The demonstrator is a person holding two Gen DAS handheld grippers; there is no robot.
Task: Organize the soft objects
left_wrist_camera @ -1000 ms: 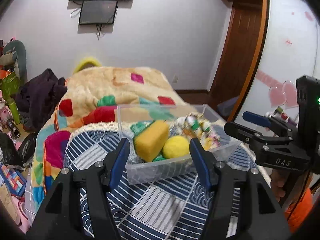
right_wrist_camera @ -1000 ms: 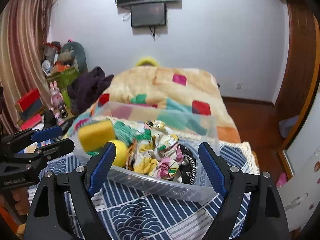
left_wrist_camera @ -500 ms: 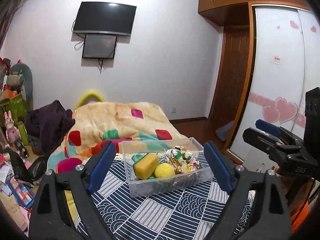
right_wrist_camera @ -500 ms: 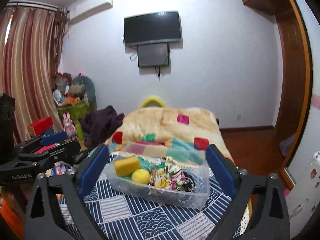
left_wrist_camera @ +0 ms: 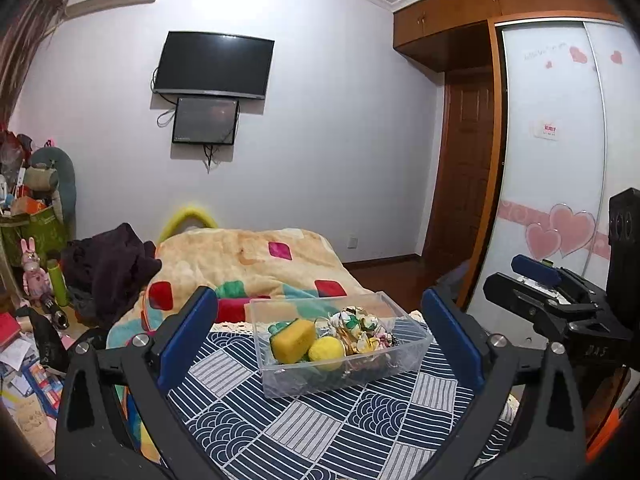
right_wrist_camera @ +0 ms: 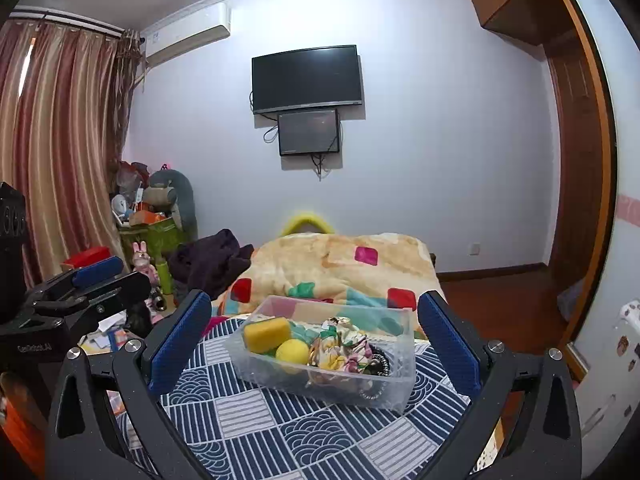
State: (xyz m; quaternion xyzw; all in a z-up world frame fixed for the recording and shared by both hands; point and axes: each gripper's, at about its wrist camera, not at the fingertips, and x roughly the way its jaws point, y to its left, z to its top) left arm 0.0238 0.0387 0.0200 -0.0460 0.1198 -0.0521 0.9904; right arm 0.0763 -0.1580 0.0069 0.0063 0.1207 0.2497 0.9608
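Holding: nothing in either gripper
Left gripper (left_wrist_camera: 320, 344): jaws spread wide, empty, raised clear of the cloth, facing the bin; seen from the right wrist at (right_wrist_camera: 100, 280), off to the left
Right gripper (right_wrist_camera: 316, 344): jaws spread wide, empty, facing the bin; seen from the left wrist at (left_wrist_camera: 536, 276), off to the right
Bin (left_wrist_camera: 394, 364): clear plastic, resting on the cloth, apart from both grippers
Sponge (left_wrist_camera: 294, 340): yellow block, left end of bin
Ball (left_wrist_camera: 326, 352): yellow, touching the sponge's right side
Scrunchies (right_wrist_camera: 340, 346): floral heap, right of ball, in bin
Cloth (right_wrist_camera: 256, 416): navy and white patchwork, under bin
Blanket (right_wrist_camera: 340, 264): beige with coloured squares, behind bin
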